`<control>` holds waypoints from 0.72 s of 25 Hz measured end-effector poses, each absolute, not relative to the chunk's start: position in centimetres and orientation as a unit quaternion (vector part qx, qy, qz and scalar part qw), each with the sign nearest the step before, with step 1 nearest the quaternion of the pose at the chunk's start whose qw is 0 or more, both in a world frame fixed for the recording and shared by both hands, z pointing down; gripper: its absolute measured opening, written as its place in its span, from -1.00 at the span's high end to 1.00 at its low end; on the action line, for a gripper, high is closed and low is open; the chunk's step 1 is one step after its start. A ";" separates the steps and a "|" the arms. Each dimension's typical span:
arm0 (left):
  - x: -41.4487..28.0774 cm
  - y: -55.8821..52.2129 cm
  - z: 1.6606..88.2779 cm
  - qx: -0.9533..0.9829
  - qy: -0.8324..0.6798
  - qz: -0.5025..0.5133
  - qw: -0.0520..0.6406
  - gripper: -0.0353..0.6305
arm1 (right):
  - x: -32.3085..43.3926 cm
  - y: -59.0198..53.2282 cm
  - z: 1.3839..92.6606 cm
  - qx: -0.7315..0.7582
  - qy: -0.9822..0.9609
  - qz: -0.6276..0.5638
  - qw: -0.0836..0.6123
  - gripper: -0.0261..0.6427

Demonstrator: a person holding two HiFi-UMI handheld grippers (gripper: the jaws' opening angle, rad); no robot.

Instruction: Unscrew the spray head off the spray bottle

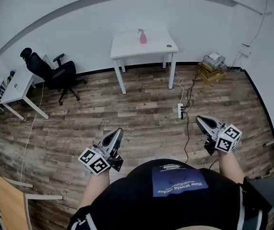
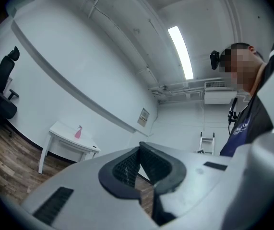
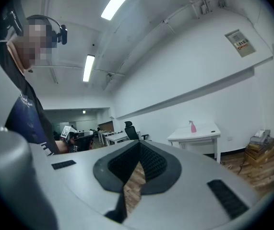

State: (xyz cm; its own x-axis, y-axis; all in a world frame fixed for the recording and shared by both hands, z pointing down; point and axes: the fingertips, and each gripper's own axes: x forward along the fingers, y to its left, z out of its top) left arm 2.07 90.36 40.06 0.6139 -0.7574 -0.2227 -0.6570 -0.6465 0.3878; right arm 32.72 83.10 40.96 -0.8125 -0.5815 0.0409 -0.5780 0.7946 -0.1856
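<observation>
A pink spray bottle (image 1: 142,36) stands upright on a white table (image 1: 127,46) against the far wall, several steps away across the wooden floor. The same bottle shows small in the left gripper view (image 2: 78,132) and in the right gripper view (image 3: 193,126). My left gripper (image 1: 119,133) is held low near my body at the left, shut, with nothing between its tips. My right gripper (image 1: 199,120) is held at the right, also shut and empty. In both gripper views the jaws meet at the tips.
A small dark ring (image 1: 169,46) lies on the table's right part. A black office chair (image 1: 48,72) and a white desk (image 1: 17,86) stand at the left. A power strip (image 1: 180,110) with cables lies on the floor, boxes (image 1: 212,69) at the right wall, a wooden chair (image 1: 12,198) near left.
</observation>
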 end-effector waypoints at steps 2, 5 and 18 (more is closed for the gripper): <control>3.9 87.8 39.7 0.885 -0.406 -0.184 0.131 0.91 | 33.9 79.8 40.8 -0.291 0.952 -0.093 0.004 0.94; 6.2 84.1 39.0 0.882 -0.418 -0.180 0.122 0.91 | 35.5 75.4 39.9 -0.271 0.959 -0.078 -0.001 0.94; 9.9 71.6 40.2 0.876 -0.425 -0.179 0.143 0.91 | 37.2 61.9 41.3 -0.245 0.965 -0.093 -0.018 0.94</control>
State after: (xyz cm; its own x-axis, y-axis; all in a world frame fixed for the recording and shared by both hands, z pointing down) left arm 9.88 71.63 40.18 0.5742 -0.7959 -0.1919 -0.6932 -0.5974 0.4032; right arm 37.19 61.94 41.26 -0.8790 -0.4699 0.0807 -0.4767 0.8622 -0.1715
